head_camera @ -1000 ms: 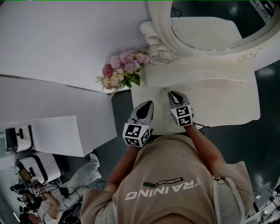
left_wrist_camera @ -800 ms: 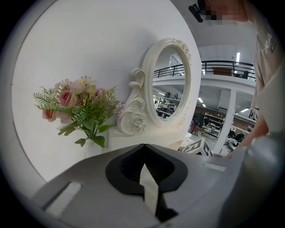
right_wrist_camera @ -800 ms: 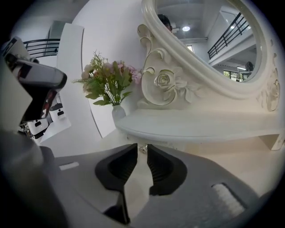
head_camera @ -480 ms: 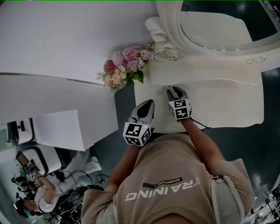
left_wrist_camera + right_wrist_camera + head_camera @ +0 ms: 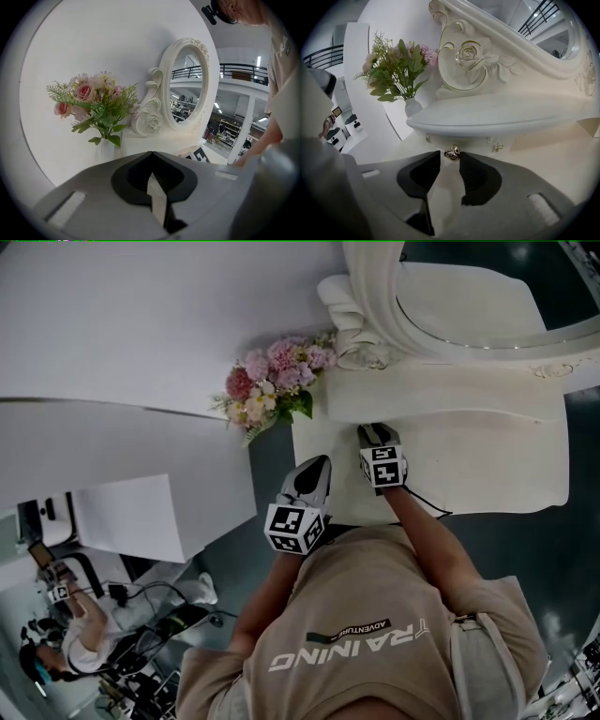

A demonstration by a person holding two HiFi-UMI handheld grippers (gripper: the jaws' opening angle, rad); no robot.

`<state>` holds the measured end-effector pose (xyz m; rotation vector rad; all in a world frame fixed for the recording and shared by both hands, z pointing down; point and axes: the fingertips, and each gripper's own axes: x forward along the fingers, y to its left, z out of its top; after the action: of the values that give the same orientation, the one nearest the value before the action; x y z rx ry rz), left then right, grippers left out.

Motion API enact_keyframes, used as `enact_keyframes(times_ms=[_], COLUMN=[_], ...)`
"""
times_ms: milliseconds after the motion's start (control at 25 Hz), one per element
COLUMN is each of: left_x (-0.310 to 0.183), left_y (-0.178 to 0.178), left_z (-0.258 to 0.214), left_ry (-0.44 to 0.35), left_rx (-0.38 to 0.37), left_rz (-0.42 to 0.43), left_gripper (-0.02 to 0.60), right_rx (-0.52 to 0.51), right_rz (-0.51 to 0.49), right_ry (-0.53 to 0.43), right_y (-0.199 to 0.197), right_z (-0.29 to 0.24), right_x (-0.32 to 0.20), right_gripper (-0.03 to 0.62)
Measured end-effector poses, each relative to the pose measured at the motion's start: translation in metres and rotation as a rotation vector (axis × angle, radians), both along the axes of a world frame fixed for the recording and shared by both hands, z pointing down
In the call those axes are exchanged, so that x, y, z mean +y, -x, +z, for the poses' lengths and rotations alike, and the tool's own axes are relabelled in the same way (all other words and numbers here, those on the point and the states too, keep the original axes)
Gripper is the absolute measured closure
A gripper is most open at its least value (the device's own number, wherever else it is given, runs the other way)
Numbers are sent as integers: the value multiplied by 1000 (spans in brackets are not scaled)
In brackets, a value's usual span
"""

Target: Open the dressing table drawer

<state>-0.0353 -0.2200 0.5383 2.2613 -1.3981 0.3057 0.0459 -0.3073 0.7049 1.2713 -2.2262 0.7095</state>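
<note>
My right gripper (image 5: 450, 160) has its jaws wide apart. They have just been opening, and they hold nothing. The small gold knob (image 5: 452, 151) sits exactly at the tips, in the gap between the two jaws, and I see neither pad pressing on it. So the thing I need is straight ahead of me, not to one side. The knob belongs to the drawer (image 5: 476, 140), whose front is the narrow strip tucked under the overhanging shelf (image 5: 501, 117). This front runs across my view from left to right, and the knob sticks out of it toward me. I judge that the jaws need only a little more reach forward before they close, and that the pull then goes straight back along my own pointing line, because a sideways pull could make the drawer jam. My left gripper (image 5: 321, 462) is closed on nothing and hangs at the near left edge of the table (image 5: 506, 465), well apart from the knob, so the right hand is clearly the nearer one for this move.
</note>
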Motion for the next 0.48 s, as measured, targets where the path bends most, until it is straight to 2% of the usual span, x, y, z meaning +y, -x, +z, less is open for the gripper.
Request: enact_keyframes(times_ms=[200,480], left_x=[3,7], left_y=[5,8], left_z=[3,0], left_ry=[2,-11], left_rx=[2,7], left_rz=[-8,1], left_gripper=[562,563], right_rx=[11,44], right_rz=[21,17], right_ry=[4,13], right_y=[-1,-2], right_z=[1,3], right_x=[-3,-1], right_gripper=[497,497])
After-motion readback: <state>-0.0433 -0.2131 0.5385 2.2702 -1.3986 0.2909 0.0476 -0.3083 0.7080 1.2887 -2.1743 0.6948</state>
